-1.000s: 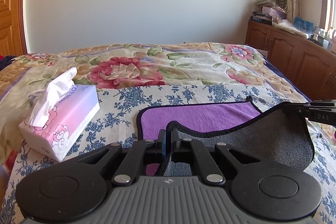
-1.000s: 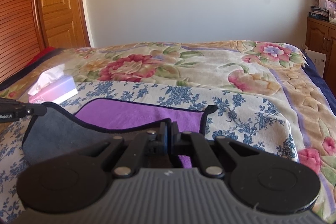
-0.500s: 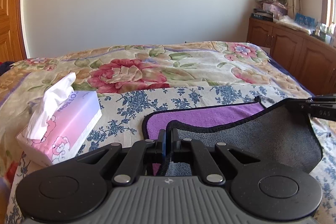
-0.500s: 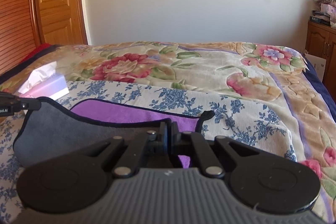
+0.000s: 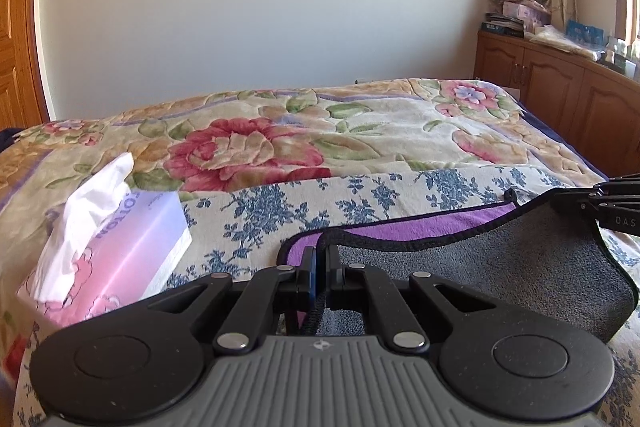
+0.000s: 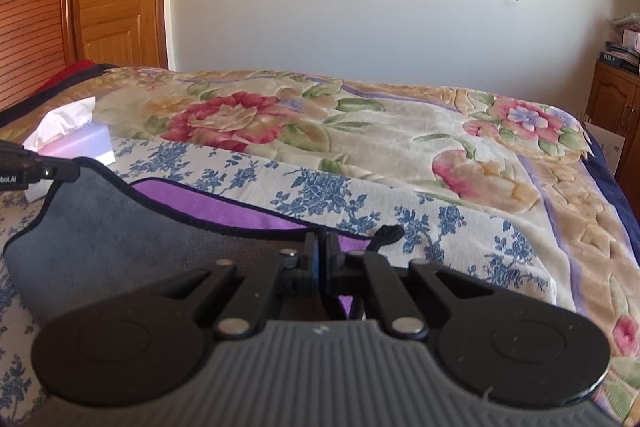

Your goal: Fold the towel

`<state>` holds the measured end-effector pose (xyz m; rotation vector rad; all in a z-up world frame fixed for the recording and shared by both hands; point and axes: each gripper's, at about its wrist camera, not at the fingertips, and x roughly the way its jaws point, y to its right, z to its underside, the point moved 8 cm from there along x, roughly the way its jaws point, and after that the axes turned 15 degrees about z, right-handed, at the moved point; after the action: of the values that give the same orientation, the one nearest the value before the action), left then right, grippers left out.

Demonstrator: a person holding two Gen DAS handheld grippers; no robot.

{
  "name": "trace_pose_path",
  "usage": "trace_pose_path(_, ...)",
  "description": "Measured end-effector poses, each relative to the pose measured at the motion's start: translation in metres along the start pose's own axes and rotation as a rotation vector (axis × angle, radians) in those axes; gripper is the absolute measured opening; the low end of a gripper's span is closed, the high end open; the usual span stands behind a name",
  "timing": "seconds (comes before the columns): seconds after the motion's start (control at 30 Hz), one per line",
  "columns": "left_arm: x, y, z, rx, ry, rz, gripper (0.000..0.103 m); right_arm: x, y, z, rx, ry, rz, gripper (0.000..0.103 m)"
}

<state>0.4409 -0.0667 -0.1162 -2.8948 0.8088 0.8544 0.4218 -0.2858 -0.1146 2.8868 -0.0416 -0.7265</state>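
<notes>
- Since the earlier frame, I am carrying the towel's (image 5: 500,267) grey flap farther over its purple side.
- Left gripper (image 5: 319,269) and right gripper (image 6: 321,253), lower centre, are each pinching a towel corner, jaws closed.
- Tissue box (image 5: 120,247) is sitting at left.

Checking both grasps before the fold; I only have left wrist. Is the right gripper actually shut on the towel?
Observer: Yes. In the right wrist view the right gripper has its fingers shut on the towel hem, right beside the black hang loop.
Operator: Is my corner off the bed?
Observer: Seen from the right wrist, the left gripper holds its corner raised, and the grey side sags between the two grippers.
Operator: What's right of the towel?
Observer: The blue-flowered sheet, then the floral blanket beyond it.
</notes>
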Motion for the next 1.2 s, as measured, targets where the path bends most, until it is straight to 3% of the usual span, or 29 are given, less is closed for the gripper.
trace_pose_path(1.2,0.036,-0.013,-0.022,0.025,-0.032,-0.028,0.005,0.04,0.003,-0.012,-0.076,-0.028,0.054,0.004)
